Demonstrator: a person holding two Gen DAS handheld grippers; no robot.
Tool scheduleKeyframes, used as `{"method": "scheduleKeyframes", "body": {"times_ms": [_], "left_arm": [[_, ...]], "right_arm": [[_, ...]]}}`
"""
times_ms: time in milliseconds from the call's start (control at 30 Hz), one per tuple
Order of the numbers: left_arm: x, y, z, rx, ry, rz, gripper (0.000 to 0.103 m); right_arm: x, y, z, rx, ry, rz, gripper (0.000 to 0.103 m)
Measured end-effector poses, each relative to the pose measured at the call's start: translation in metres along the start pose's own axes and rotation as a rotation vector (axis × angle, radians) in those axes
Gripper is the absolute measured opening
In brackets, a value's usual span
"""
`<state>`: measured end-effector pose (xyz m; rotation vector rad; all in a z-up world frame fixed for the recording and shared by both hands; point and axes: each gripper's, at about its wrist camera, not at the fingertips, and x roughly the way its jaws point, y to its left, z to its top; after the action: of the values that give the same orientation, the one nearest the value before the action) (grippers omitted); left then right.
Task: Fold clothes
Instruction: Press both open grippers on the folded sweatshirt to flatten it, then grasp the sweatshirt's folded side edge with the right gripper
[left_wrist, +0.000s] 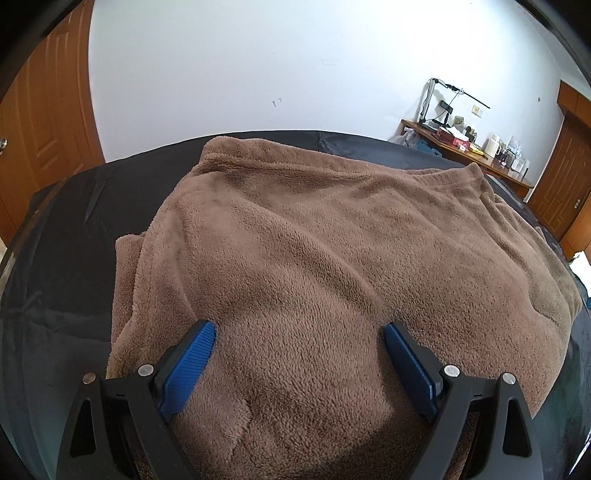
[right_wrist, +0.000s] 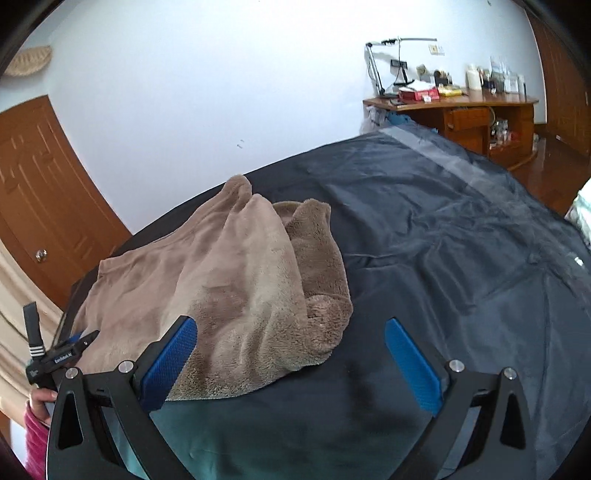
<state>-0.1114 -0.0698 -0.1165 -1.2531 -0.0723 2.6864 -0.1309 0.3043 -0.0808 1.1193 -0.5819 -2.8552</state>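
A brown fleece garment (left_wrist: 314, 236) lies spread and partly doubled over on a dark bed cover (left_wrist: 62, 258). My left gripper (left_wrist: 300, 330) is open, its blue pads low over the garment's near part, holding nothing. In the right wrist view the same garment (right_wrist: 229, 288) lies bunched at the left of the dark cover (right_wrist: 461, 258). My right gripper (right_wrist: 290, 326) is open and empty, its left pad (right_wrist: 170, 362) over the garment's near hem, its right pad over bare cover. The left gripper (right_wrist: 86, 338) shows at that view's left edge, held by a hand.
A wooden desk (right_wrist: 461, 107) with a lamp, boxes and bottles stands against the white wall at the far right. Wooden doors (right_wrist: 40, 199) are at the left and far right. The desk also shows in the left wrist view (left_wrist: 472, 151).
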Motion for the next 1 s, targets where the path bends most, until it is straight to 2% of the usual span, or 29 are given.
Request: {"method": "scheduleKeyframes", "body": {"times_ms": [267, 467, 533, 600, 633, 667, 800, 1000], "left_arm": [[0.001, 0.0, 0.001, 0.0, 0.0, 0.001, 0.094], [0.0, 0.0, 0.0, 0.0, -0.001, 0.001, 0.094], [0.0, 0.0, 0.0, -0.001, 0.0, 0.001, 0.095], [0.0, 0.0, 0.0, -0.001, 0.0, 0.001, 0.095], [0.0, 0.0, 0.0, 0.0, 0.0, 0.001, 0.095], [0.001, 0.0, 0.0, 0.0, 0.0, 0.001, 0.095], [0.0, 0.0, 0.001, 0.001, 0.001, 0.002, 0.095], [0.0, 0.001, 0.001, 0.0, 0.0, 0.002, 0.095]], "right_arm": [[0.042, 0.012, 0.016, -0.121, 0.06, -0.046, 0.102], [0.074, -0.008, 0.028, -0.017, 0.073, -0.057, 0.102], [0.082, -0.009, 0.026, -0.019, 0.084, -0.067, 0.098], [0.087, -0.006, 0.024, -0.058, 0.087, -0.099, 0.082], [0.086, -0.005, 0.024, -0.06, 0.089, -0.081, 0.074], [0.086, -0.003, 0.023, -0.07, 0.095, -0.059, 0.059], [0.086, 0.004, 0.02, -0.103, 0.102, -0.038, 0.051], [0.085, -0.005, 0.021, -0.057, 0.104, 0.029, 0.041]]}}
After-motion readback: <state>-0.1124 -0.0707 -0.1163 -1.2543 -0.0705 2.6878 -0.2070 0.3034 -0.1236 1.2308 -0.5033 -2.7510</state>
